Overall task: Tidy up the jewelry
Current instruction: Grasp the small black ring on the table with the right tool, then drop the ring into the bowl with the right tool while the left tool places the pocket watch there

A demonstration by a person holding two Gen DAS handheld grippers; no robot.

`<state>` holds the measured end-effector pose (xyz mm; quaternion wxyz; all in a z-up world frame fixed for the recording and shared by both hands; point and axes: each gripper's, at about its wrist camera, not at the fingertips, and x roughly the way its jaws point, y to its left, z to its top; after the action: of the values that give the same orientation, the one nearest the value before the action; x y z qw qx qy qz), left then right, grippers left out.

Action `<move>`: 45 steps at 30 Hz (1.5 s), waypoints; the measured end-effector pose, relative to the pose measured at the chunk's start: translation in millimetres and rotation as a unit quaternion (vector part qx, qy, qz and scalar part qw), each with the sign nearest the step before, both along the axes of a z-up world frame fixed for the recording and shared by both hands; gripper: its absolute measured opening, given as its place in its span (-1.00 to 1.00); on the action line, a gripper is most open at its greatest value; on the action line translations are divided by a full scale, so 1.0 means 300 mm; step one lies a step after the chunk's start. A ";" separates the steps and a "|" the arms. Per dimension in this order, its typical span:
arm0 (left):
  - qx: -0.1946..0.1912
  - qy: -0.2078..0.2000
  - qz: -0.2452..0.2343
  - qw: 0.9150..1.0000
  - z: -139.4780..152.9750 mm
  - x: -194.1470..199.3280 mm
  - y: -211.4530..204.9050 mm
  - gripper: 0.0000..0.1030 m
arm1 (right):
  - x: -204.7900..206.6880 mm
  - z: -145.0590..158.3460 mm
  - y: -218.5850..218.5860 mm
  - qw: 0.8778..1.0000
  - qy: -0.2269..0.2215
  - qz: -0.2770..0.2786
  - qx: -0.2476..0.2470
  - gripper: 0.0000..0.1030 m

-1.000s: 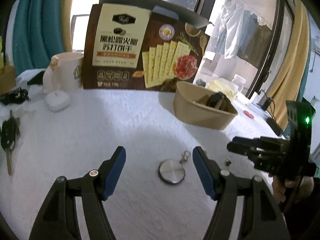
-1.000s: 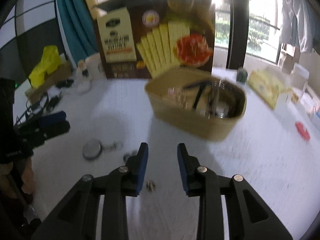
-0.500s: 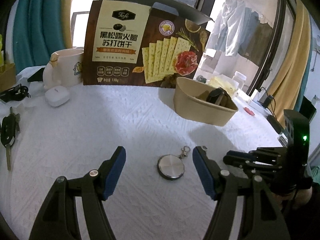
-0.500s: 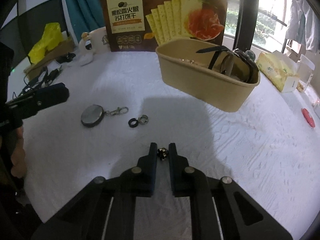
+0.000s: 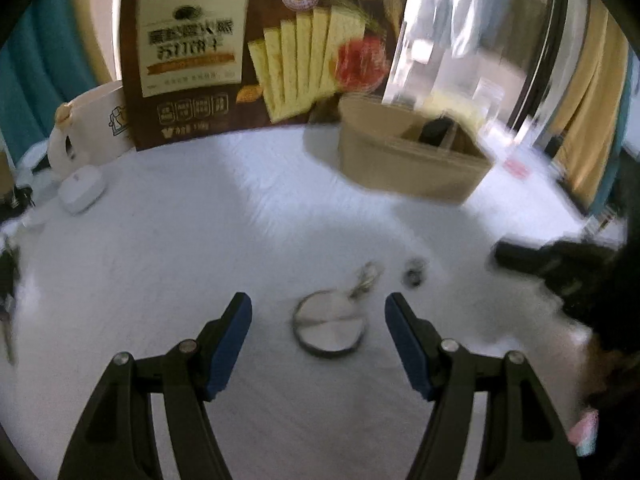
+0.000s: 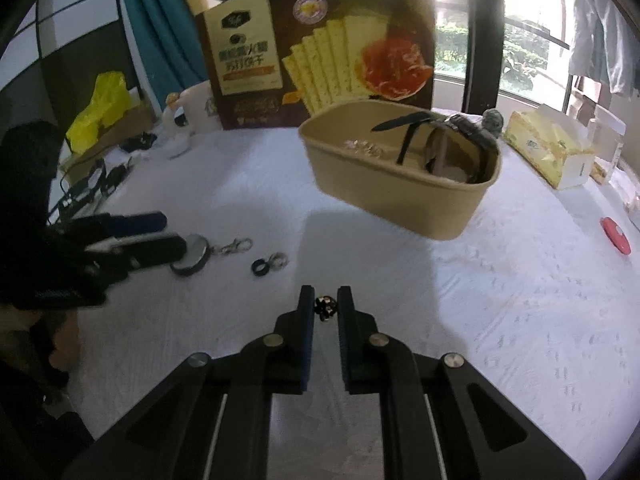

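- The right gripper is pinching a tiny dark stud between nearly shut jaws, low over the white cloth, probably bound for the tan bin beyond.
- The left gripper is straddling the round pendant, jaws wide and holding nothing.
- Two rings are waiting just right of it.

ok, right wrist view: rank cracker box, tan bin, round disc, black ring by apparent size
1. cracker box, though it stands farthest back
2. tan bin
3. round disc, partly hidden by the left gripper
4. black ring, about the size of the silver ring touching it
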<state>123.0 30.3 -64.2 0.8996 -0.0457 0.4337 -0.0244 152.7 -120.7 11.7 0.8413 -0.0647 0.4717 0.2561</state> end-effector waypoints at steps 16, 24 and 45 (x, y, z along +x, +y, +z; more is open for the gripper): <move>0.049 -0.020 -0.031 0.998 0.020 -0.026 -0.053 -0.24 | 0.017 0.068 -0.098 0.999 -0.027 -0.028 0.032 -0.80; 0.038 -0.073 -0.031 0.996 0.131 -0.035 -0.060 -0.24 | 0.029 0.105 -0.120 0.998 -0.041 -0.034 0.037 -0.80; 0.033 -0.135 -0.050 0.989 0.311 0.111 -0.081 -0.24 | 0.229 0.183 -0.156 0.995 -0.068 -0.056 0.048 -0.80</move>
<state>156.4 5.9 29.2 0.9483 0.0098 0.3111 -0.0614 221.3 -167.4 66.5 0.8865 -0.0149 0.4032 0.2264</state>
